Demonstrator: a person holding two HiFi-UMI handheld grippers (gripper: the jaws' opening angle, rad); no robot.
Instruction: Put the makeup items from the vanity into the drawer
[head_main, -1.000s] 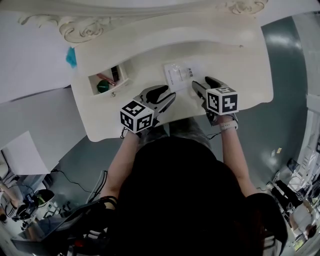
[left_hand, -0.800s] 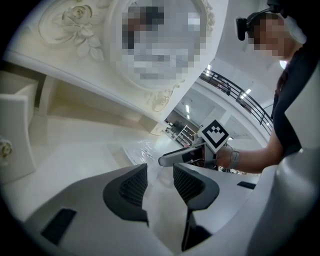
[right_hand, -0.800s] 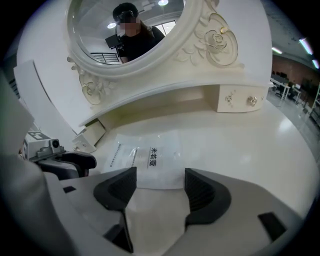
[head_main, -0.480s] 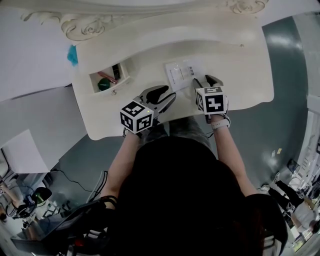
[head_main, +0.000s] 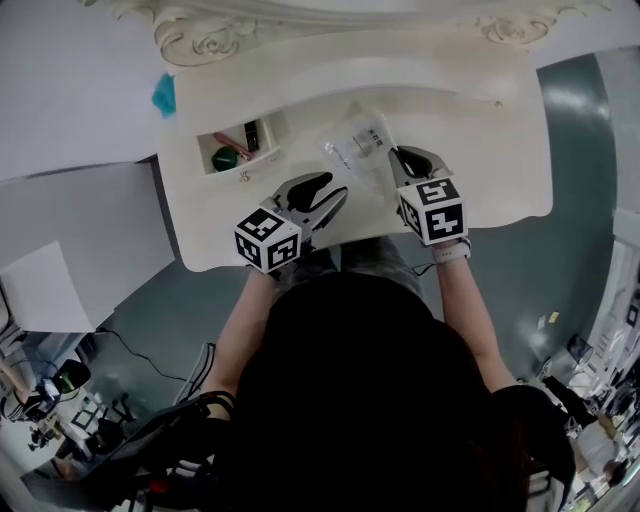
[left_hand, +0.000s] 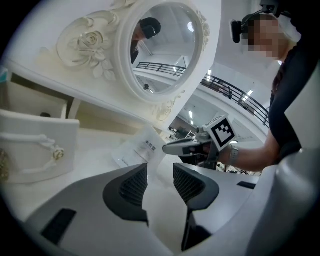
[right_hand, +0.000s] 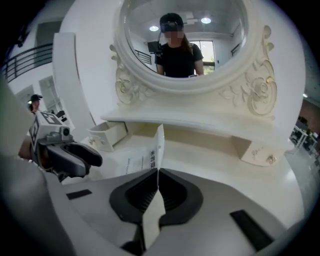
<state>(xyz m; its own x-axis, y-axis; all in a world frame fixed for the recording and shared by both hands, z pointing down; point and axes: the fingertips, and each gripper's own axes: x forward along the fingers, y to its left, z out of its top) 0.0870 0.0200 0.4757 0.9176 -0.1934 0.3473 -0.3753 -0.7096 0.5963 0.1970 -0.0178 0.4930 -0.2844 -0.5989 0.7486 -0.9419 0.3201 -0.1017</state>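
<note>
Since the cream carved vanity bench (head_main: 500, 160) carries everything, we begin there: its small open cream drawer (head_main: 262, 158) sits by the bench's rear left corner. The grey left gripper (left_hand: 160, 175) hovers over the front edge near the middle, its jaws spread with nothing between them. The grey right gripper (right_hand: 157, 172) is just to its right; its jaws have just been closing and are now pressed together on the flat, clear printed plastic sachet (right_hand: 156, 150). The sachet is pinched by its near edge and stands up from the jaws over the middle of the bench, right of the drawer.

We judge the sachet very light, thin and floppy, with a slick film that could slide out of a shallow pinch. We would take it deep on a sealed edge, as here. A green round item (head_main: 224, 157) and a pink stick (head_main: 232, 142) already lie in the drawer.
</note>
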